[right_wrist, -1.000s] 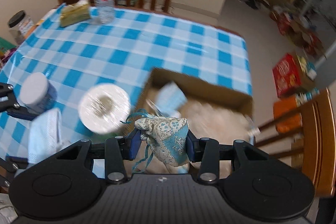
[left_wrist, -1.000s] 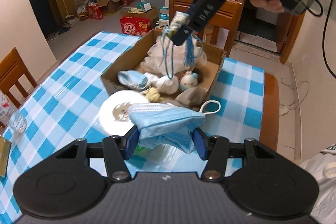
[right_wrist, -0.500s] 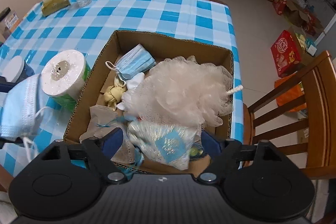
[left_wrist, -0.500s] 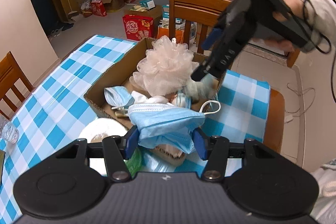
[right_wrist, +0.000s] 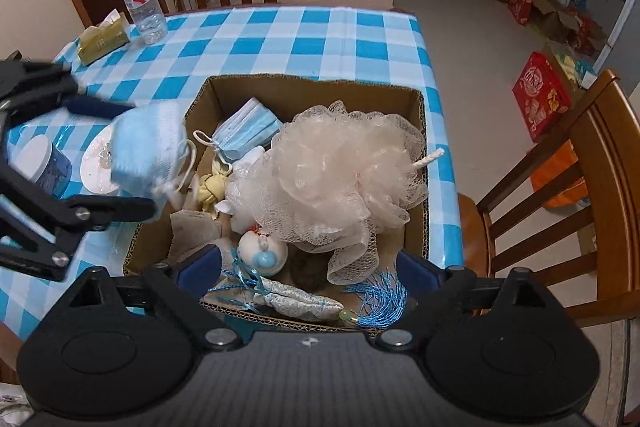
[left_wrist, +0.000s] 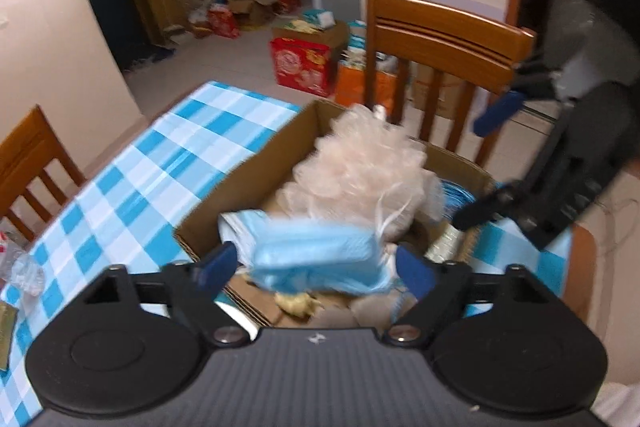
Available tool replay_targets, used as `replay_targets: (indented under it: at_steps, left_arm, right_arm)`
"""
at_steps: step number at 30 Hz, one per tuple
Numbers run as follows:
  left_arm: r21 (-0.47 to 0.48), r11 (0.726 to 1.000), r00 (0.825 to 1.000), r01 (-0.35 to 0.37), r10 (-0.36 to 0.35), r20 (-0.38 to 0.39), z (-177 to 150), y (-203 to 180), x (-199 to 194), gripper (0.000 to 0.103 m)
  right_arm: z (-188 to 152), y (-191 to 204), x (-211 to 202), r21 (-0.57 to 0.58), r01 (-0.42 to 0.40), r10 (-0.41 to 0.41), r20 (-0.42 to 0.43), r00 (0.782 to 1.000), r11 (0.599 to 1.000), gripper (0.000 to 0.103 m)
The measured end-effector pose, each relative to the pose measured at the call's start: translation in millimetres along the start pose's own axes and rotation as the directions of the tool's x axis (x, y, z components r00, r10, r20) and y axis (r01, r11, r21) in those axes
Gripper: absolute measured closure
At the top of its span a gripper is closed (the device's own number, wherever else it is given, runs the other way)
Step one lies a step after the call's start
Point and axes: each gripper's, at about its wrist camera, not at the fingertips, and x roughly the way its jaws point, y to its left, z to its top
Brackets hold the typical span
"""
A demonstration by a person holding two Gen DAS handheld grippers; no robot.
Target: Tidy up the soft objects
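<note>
Mask (left_wrist: 318, 259) hangs between the released left claw (left_wrist: 316, 269) fingers, over the box (right_wrist: 312, 89) (near edge). Right claw (right_wrist: 308, 269) is open above the pouch (right_wrist: 296, 299).

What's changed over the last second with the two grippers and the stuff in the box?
The right gripper let go of the pouch, which now lies in the box, and stands open. The left gripper carried its mask over the box edge and has opened around it. The bath puff and second mask stayed put.
</note>
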Motion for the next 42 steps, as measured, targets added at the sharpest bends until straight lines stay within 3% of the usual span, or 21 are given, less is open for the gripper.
replay_targets:
  at_steps: [3, 9, 14, 20, 25, 32, 42]
  left_arm:
    - [-0.029, 0.999, 1.0, -0.024, 0.025, 0.012, -2.9, 0.2, -1.1, 0.006]
    - [-0.138, 0.986, 0.995, -0.088, 0.092, 0.023, -12.9, 3.9, -13.6, 0.005]
    - [-0.256, 0.943, 0.977, -0.212, 0.211, -0.032, -25.2, 3.8, -28.2, 0.004]
    - [-0.375, 0.904, 0.979, -0.204, 0.182, -0.093, -41.1, 2.2, -46.8, 0.004]
    - [-0.345, 0.913, 0.974, -0.219, 0.185, -0.128, -46.5, -3.0, -58.8, 0.004]
    - [-0.34, 0.918, 0.977, -0.206, 0.171, -0.13, -53.7, -1.8, -74.9, 0.003]
    - [-0.336, 0.919, 0.976, -0.206, 0.168, -0.139, -60.9, -0.5, -81.4, 0.003]
  right_arm:
    - [-3.1, 1.8, -3.1, 0.0, 0.005, -0.005, 0.022, 1.0, 1.0, 0.002]
    - [-7.6, 6.5, -6.9, 0.04, 0.019, -0.021, 0.06, 0.998, 0.999, 0.001]
    - [-16.1, 14.8, -8.4, 0.134, 0.067, -0.079, 0.084, 0.993, 0.989, 0.0]
    - [-37.4, 38.1, -6.2, 0.287, 0.173, -0.194, 0.048, 0.98, 0.942, 0.0]
    - [-57.5, 62.0, -13.8, 0.39, 0.209, -0.227, 0.0, 0.974, 0.897, 0.0]
    - [-69.1, 94.1, -31.5, 0.376, 0.294, -0.309, -0.022, 0.951, 0.879, 0.0]
    - [-72.5, 106.1, -41.8, 0.42, 0.303, -0.322, -0.027, 0.946, 0.855, 0.0]
